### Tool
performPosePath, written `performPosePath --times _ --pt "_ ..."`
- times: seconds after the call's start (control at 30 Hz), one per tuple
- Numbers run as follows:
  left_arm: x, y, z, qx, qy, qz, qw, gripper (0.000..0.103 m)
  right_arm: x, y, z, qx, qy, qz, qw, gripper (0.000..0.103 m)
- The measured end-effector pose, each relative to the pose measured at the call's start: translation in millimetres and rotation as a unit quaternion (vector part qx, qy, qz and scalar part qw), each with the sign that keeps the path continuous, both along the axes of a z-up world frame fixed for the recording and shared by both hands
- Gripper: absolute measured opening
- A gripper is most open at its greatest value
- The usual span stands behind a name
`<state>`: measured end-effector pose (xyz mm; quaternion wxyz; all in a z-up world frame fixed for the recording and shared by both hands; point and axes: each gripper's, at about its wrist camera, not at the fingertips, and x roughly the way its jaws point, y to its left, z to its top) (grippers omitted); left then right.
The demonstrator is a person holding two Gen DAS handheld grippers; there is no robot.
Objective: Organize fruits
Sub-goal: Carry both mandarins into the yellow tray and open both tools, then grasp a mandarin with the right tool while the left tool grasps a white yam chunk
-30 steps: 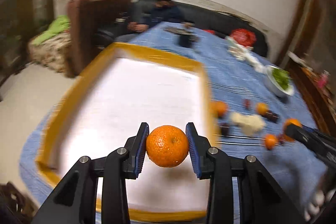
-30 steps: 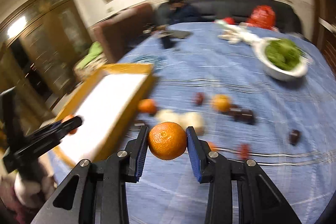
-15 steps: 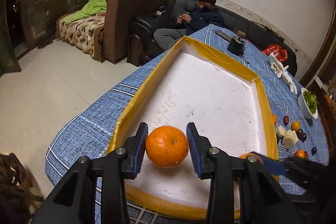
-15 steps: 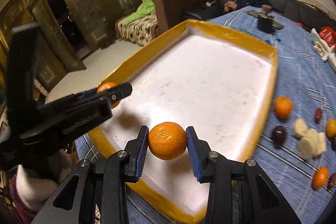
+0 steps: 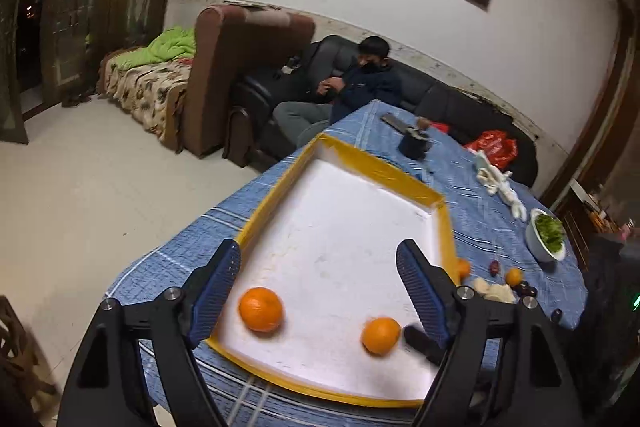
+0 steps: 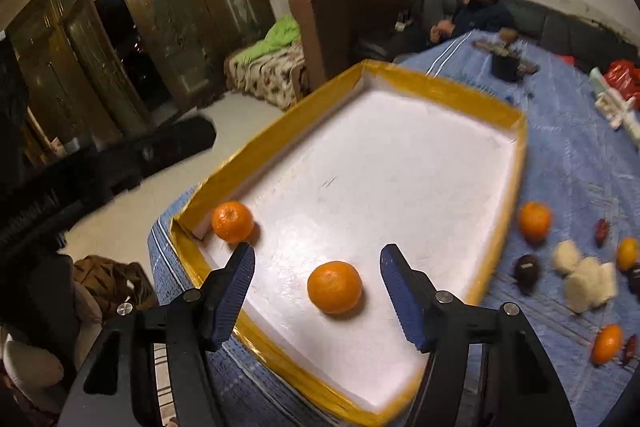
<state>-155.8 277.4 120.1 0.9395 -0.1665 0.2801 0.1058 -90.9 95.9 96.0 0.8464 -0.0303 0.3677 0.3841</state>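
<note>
A white tray with a yellow rim (image 5: 384, 167) (image 6: 440, 87) lies on the blue tablecloth. Two oranges rest on its floor near the close end. My left gripper (image 5: 318, 255) hangs above the tray, its jaws opening. One orange (image 5: 261, 309) (image 6: 233, 221) lies below and between them, clear of both pads. My right gripper (image 6: 317, 255) is also opening over the other orange (image 6: 335, 287) (image 5: 381, 335), which sits free on the tray between the pads. One dark fingertip (image 5: 420, 341) of the right gripper shows beside that orange in the left wrist view.
To the right of the tray, more fruit lies loose on the cloth: an orange (image 6: 535, 221), a dark fruit (image 6: 526, 269), white pieces (image 6: 588, 283) and another orange (image 6: 608, 343). A bowl of greens (image 5: 546, 235) stands farther right. A person sits on the sofa (image 5: 368, 83) beyond the table.
Both grippers held an orange over the tray half a second ago. Both have opened, and the two oranges now lie on the tray floor. The left gripper has pulled back and up.
</note>
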Motion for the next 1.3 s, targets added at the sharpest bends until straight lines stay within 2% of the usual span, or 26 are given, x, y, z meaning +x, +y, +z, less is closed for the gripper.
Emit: performPosePath --times 0.1,0.13,0.17,0.2,0.23,0.33,0.4,0.43,0.47,0.5,0.53,0.57,0.77,0.9,0.97,1.03,1.27,1.3 --pt "0.2 -19.9 8.3 0.013 -0.009 -0.020 0.9997 0.085 3.6 -45.1 25.9 0.014 -0.029 -0.041 0.999 0.071" --pt "0.1 -29.5 12.0 0.016 -0.014 -0.034 0.9992 0.085 5.6 -66.5 35.2 0.022 -0.042 -0.060 0.997 0.076" --pt "0.7 -35.7 14.4 0.017 -0.018 -0.043 0.9988 0.085 7.4 -97.0 44.2 0.035 -0.057 -0.088 0.994 0.089" --pt "1.9 -45.3 16.5 0.019 -0.021 -0.058 0.9979 0.085 8.5 -118.0 47.5 0.043 -0.065 -0.108 0.991 0.095" --pt "4.0 -54.1 17.2 0.022 -0.020 -0.071 0.9971 0.085 9.8 -139.3 48.2 0.048 -0.069 -0.129 0.988 0.100" --pt "16.4 -83.3 11.9 0.023 -0.007 -0.114 0.9932 0.085 22.6 -198.7 30.3 0.014 -0.041 -0.195 0.980 0.099" --pt "26.9 -105.9 2.2 0.023 0.012 -0.145 0.9891 0.085 31.4 -232.5 3.6 0.009 0.001 -0.225 0.974 0.088" --pt "31.4 -116.5 -2.9 0.025 0.022 -0.159 0.9868 0.085 37.5 -243.2 -9.5 0.008 0.026 -0.232 0.972 0.074" --pt "35.7 -126.9 -8.3 0.028 0.031 -0.172 0.9842 0.085 40.8 -252.3 -24.7 0.006 0.051 -0.237 0.970 0.067" --pt "39.5 -137.2 -14.3 0.031 0.039 -0.185 0.9815 0.085 44.4 -259.0 -37.6 0.006 0.070 -0.240 0.968 0.054" --pt "43.7 -146.1 -19.1 0.035 0.047 -0.193 0.9794 0.085 48.6 -262.4 -46.6 0.007 0.083 -0.238 0.968 0.049" --pt "47.0 -152.8 -22.7 0.038 0.053 -0.199 0.9779 0.085 48.1 -263.0 -54.1 0.010 0.090 -0.233 0.968 0.048" --pt "67.8 -171.4 -36.7 0.045 0.071 -0.208 0.9746 0.085 51.0 -228.5 -57.4 0.003 0.064 -0.178 0.982 0.048" --pt "82.5 -177.4 -43.8 0.044 0.087 -0.217 0.9714 0.085 65.5 -206.1 -76.7 -0.021 0.069 -0.159 0.985 0.048" --pt "91.0 -186.0 -46.3 0.052 0.094 -0.224 0.9686 0.085 70.6 -203.1 -86.6 -0.022 0.081 -0.156 0.984 0.047" --pt "98.1 -195.4 -48.9 0.062 0.097 -0.233 0.9657 0.085 69.7 -205.4 -88.0 -0.020 0.076 -0.157 0.985 0.039" --pt "136.5 -234.4 -70.6 0.106 0.119 -0.267 0.9503 0.085 66.8 -224.4 -80.2 0.015 0.071 -0.177 0.981 0.039" --pt "140.4 -234.3 -72.7 0.100 0.120 -0.269 0.9505 0.084 66.2 -226.1 -78.8 0.012 0.065 -0.184 0.981 0.039"
